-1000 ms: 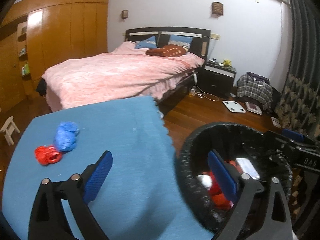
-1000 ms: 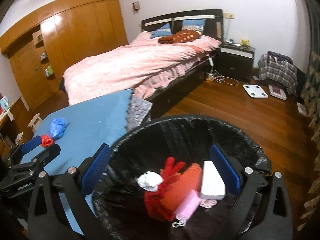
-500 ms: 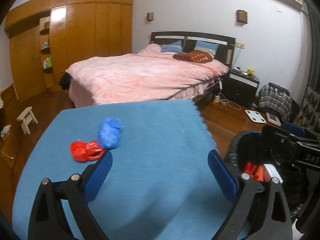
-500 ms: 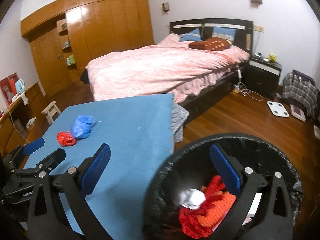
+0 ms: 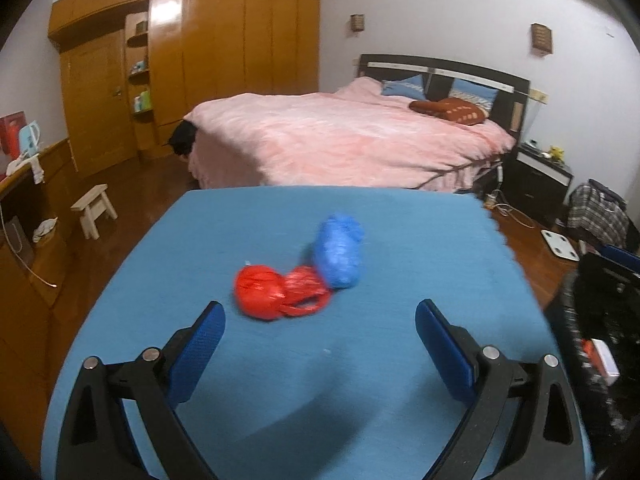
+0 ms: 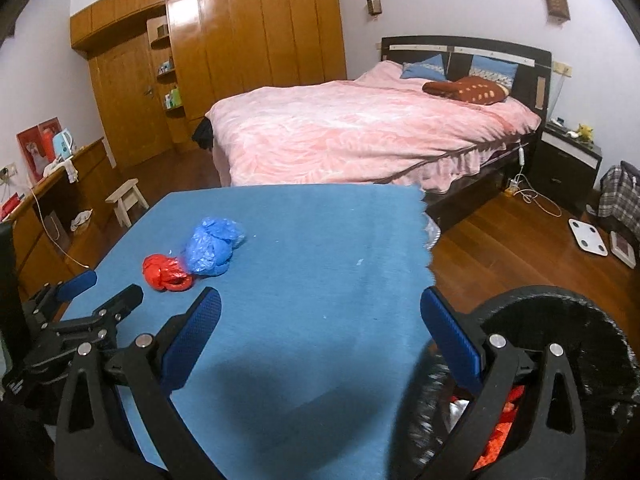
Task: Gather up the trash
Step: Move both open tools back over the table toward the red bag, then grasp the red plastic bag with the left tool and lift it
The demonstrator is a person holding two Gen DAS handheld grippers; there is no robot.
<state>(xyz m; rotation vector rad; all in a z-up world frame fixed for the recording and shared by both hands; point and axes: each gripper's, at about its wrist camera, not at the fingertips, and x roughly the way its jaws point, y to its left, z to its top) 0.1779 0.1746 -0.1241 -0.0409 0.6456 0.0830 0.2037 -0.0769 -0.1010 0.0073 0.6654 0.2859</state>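
Red bag (image 5: 276, 292) touches blue bag (image 5: 339, 252), mid-table (image 5: 420, 240), edges well apart.

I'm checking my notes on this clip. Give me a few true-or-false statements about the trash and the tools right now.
1. The red bag lies on the blue tabletop. True.
2. The left tool is shut on the red bag. False: it is open and empty.
3. The blue bag is inside the bin. False: it lies on the table, touching the red bag.
4. The right tool is open. True.
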